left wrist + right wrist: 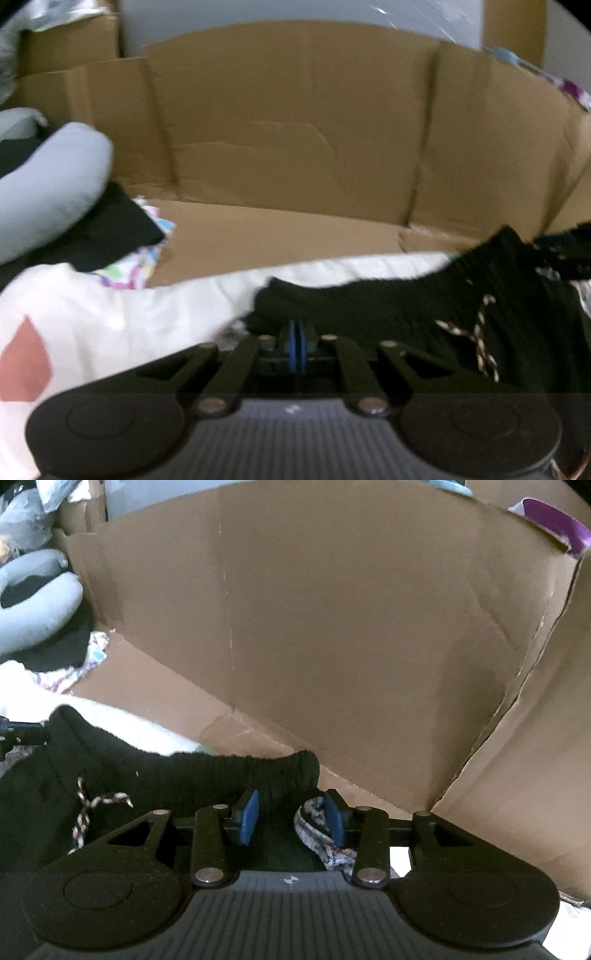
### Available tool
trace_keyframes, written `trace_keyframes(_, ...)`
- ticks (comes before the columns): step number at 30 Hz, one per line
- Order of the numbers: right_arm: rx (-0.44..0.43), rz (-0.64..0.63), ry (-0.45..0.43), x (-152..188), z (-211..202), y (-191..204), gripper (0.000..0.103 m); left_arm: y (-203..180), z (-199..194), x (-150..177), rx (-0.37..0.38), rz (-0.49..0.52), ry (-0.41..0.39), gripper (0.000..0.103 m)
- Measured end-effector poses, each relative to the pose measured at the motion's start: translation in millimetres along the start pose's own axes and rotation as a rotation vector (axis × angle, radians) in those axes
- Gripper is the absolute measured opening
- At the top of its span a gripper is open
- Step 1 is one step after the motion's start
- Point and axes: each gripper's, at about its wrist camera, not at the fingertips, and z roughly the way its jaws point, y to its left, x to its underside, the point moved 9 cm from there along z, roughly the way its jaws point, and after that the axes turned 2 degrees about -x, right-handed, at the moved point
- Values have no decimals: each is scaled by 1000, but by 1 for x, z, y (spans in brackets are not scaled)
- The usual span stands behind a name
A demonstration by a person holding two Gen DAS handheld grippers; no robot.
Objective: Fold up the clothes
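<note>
Cardboard wall [295, 122]; pink-patched white cloth [110, 314] only left-wrist.

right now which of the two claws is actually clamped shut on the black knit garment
The left claw: its blue pads are pressed together on the waistband edge of the black knit garment. The right claw has its pads apart, with the fabric loose between them.

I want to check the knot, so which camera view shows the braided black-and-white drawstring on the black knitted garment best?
The right wrist view: the braided black-and-white drawstring lies sharp and unblocked on the black knitted garment, its loose ends visible. The left wrist view shows the drawstring too, but blurred and near the edge.
</note>
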Motion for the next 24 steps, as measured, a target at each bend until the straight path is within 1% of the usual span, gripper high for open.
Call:
trace_keyframes(5,9,4,9,2,18,-4,42,-1,15,1,-15,6,27,5)
trace_keyframes(7,16,1,28,1,25,-5,42,-3,20,2,-24,17,41,4)
trace_keyframes(10,32,-16,53,2,35,-5,43,-4,26,2,-50,23,41,3)
trace_keyframes(11,37,-21,57,2,39,-4,46,-4,27,2,-58,22,39,3)
trace_keyframes(15,45,8,63,0,45,-8,53,0,31,1,-72,-4,35,3)
trace_keyframes(16,51,22,64,1,46,-11,60,1,32,1,-74,-3,32,3)
trace_keyframes(17,52,58,70,1,46,-16,68,1,34,1,-76,0,27,3)
trace_keyframes(19,48,146,84,3,45,-25,76,0,36,-2,-91,-3,32,3)
trace_keyframes(20,46,190,91,4,45,-29,76,0,36,-3,-98,-11,39,3)
trace_keyframes(22,53,187,88,3,41,-28,74,1,33,-6,-100,-33,48,3)
trace_keyframes(23,50,181,81,2,37,-26,70,3,30,-8,-94,-48,46,3)
trace_keyframes(24,41,189,73,0,32,-26,67,5,25,-9,-84,-67,38,3)
